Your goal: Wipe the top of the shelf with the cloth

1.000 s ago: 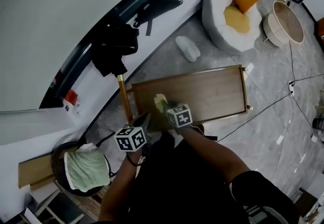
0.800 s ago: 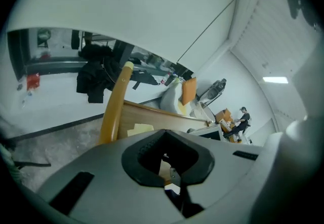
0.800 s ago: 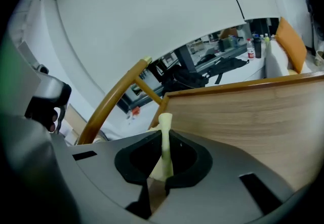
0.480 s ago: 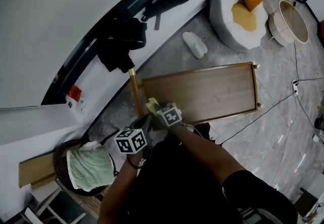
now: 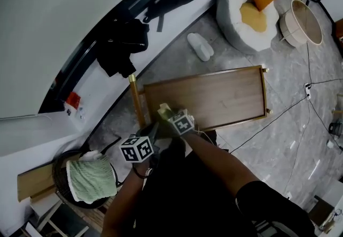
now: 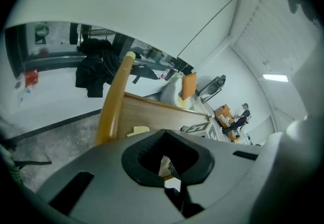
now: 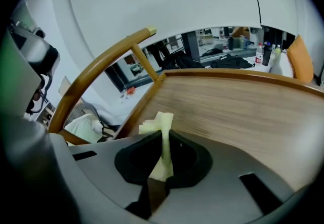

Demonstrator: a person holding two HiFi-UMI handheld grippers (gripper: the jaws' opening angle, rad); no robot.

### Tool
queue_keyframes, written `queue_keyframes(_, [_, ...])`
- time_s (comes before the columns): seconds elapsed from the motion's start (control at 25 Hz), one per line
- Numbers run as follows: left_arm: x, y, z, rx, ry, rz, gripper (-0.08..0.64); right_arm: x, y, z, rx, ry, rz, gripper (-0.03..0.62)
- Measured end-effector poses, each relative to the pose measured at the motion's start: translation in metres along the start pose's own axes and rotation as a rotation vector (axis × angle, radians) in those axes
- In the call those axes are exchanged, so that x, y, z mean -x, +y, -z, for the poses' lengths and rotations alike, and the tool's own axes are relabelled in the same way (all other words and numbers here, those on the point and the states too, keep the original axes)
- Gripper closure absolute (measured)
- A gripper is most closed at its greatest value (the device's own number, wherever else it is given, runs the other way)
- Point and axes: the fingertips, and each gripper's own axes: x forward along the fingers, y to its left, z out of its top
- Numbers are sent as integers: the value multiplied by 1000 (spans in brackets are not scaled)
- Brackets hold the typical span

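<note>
My left claw [image 5: 151,133] is pressed together on nothing, near the left corner of the desk [image 5: 225,96], the shelf's wooden top; I'd hold it out of the wiping path. My right claw [image 5: 168,117] pinches the pale yellow cloth [image 5: 163,108] over the desk's left end. To wipe well, I judge the cloth should lie flat on the wood and travel rightward in overlapping strokes inside the rim. Counted: one green towel [image 5: 91,179] in one basket [image 5: 60,171], two claws, one cloth, one desk.

Closed, empty hand-held gripper [image 6: 163,135] before the wooden shelf [image 6: 152,114]
</note>
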Motion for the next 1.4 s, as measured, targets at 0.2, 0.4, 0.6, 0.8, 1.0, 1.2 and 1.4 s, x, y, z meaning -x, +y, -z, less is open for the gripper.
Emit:
queue_keyframes(0.2, [-33,-31,4,-15,28,29,557,31,-47,14,3,-7,36,552])
queue_keyframes(0.4, [-70,-69,13,-20,66,56,557,72,-104,35,1,1,96,552])
queue_keyframes(0.6, [-108,-110,21,-45,101,88,557,114,-161,58,-38,-4,144,552])
queue_keyframes(0.8, [-144,-147,28,-67,132,114,557,156,-216,77,-65,-14,204,552])
queue_keyframes(1.0, [-177,-183,36,-85,157,147,557,196,-267,96,-93,-31,270,552])
queue_keyframes(1.2, [-204,-208,43,-89,169,169,557,229,-313,112,-130,-33,357,552])
queue_keyframes(1.4, [-221,-230,51,-89,173,191,557,262,-351,125,-163,-22,477,552])
